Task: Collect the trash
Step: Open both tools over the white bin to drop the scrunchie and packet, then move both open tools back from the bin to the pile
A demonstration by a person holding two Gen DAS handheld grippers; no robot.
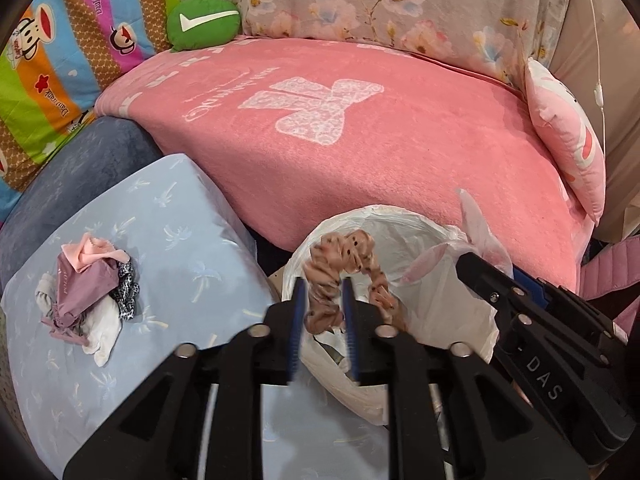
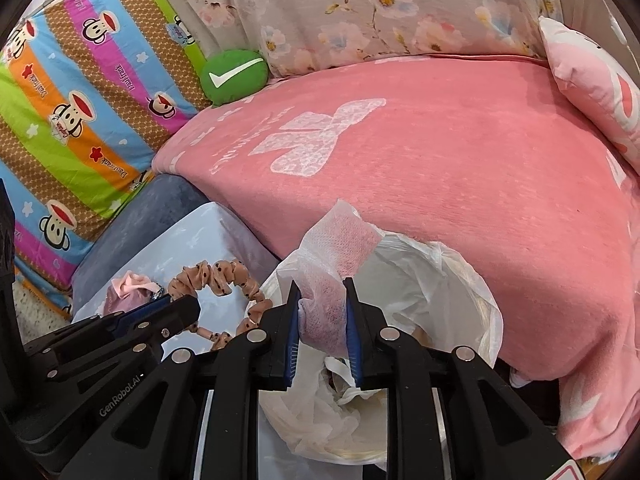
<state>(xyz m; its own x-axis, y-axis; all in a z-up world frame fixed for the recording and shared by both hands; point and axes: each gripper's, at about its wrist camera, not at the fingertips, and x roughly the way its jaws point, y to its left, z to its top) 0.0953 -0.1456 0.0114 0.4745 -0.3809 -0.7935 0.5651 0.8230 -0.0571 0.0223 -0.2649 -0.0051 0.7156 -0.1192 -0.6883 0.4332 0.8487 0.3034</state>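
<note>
Left claw [image 1: 324,292] part open around spotted scrunchie [image 1: 340,264], right claw [image 2: 322,300] gripping white bag [image 2: 460,280].

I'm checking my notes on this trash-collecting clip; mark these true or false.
1. A spotted scrunchie sits between the fingers of the left hand-held gripper. True.
2. The bin is lined with a black bag. False: the bag liner is white.
3. The green cushion bears a white check mark. True.
4. The right hand-held gripper has nothing between its fingers. False: a white and pink wipe sits between them, above the bag.
5. The pile of fabric scraps lies on the pink blanket. False: it lies on the light blue cover.
</note>
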